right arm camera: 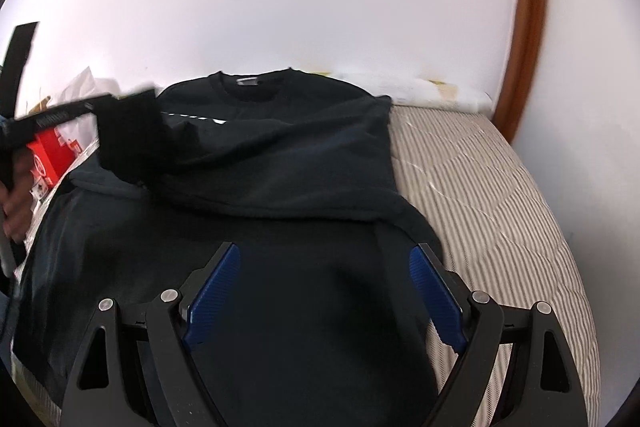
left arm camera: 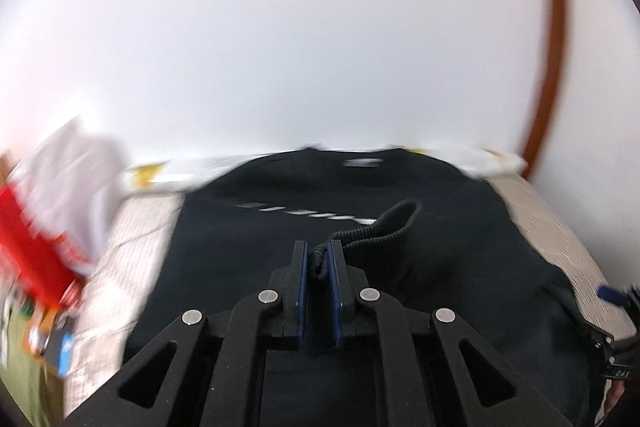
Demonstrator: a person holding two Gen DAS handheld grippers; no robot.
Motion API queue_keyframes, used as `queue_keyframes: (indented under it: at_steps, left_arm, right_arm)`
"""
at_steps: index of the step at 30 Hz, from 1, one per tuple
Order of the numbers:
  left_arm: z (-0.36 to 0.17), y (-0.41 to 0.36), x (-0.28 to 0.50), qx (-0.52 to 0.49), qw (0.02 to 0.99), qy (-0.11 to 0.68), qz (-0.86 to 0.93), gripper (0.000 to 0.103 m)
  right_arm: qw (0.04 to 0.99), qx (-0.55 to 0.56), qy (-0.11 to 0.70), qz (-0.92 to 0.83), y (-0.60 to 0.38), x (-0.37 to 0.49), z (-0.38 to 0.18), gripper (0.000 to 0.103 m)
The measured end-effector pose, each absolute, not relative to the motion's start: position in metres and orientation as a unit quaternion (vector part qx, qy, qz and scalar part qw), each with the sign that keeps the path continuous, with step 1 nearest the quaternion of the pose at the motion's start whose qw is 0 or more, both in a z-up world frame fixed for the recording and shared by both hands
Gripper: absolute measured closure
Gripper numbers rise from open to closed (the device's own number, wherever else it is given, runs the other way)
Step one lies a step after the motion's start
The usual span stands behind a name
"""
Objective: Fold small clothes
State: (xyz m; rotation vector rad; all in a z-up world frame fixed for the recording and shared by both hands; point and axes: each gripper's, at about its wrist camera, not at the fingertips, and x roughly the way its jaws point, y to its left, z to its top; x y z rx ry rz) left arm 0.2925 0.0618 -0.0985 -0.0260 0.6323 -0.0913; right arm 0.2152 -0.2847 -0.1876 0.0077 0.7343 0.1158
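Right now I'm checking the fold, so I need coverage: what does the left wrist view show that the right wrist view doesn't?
Only the left wrist view shows the left gripper up close, shut on the ribbed cuff of a sleeve.

Only the right wrist view shows the right gripper open above the lower part of the garment, the other sleeve folded across the chest, and the neckline label.

Both show the black sweatshirt lying on the striped bedcover, its white chest lettering, the white wall, and the red box at the left.
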Motion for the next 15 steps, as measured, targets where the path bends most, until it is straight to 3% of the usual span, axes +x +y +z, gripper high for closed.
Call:
queue_keyframes:
  at_steps: [6, 9, 11, 15]
  left_arm:
    - [-0.138, 0.161, 0.29, -0.118, 0.919, 0.375, 0.017, 0.09]
    - [-0.149, 0.18, 0.29, -0.139, 0.911, 0.389, 0.018, 0.074]
    - [-0.152, 0.183, 0.294, -0.139, 0.911, 0.388, 0.015, 0.053]
    - [-0.158, 0.173, 0.307, -0.133, 0.91, 0.392, -0.008, 0.047]
  right_arm:
    - [0.926, -0.017, 0.374, 0.054, -0.263, 0.235, -0.195, 0.018]
    - [0.922, -0.02, 0.383, 0.055, -0.257, 0.241, -0.199, 0.018]
    - [0.92, -0.024, 0.387, 0.054, -0.254, 0.243, -0.201, 0.018]
    - [0.919, -0.026, 0.389, 0.053, -0.25, 0.243, -0.202, 0.018]
